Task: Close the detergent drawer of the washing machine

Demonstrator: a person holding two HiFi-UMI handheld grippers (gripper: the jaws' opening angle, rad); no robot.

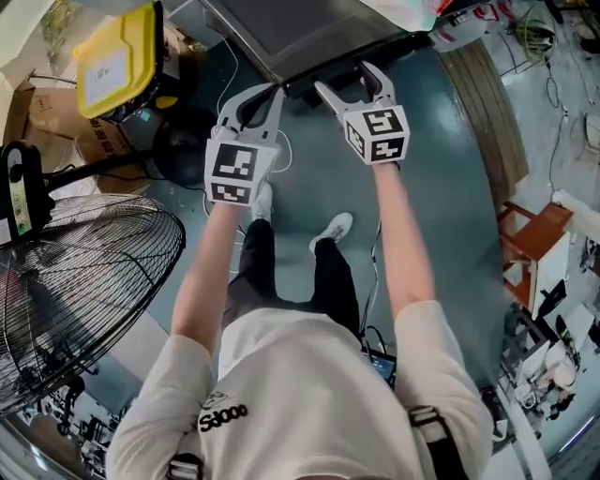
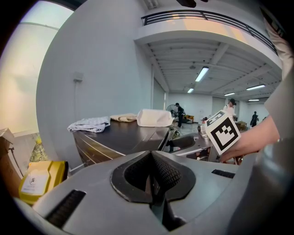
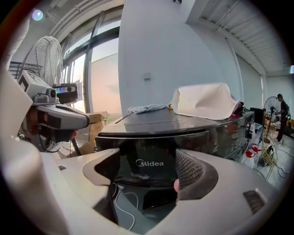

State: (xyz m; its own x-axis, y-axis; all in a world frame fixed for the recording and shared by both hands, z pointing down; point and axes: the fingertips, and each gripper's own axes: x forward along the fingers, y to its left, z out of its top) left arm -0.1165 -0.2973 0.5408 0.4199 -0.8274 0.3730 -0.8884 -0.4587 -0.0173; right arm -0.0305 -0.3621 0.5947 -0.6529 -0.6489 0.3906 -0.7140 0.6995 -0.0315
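**Washing machine: dark grey body, glossy black front; drawer position not determinable.**
The washing machine (image 1: 309,28) is seen standing upright, its flat dark grey top bounded along the near side by a black front edge. A glossy black front panel (image 3: 151,149), marked "Midea", is recorded directly beneath that edge. The detergent drawer cannot be distinguished on the panel, so whether it is open or closed cannot be told.
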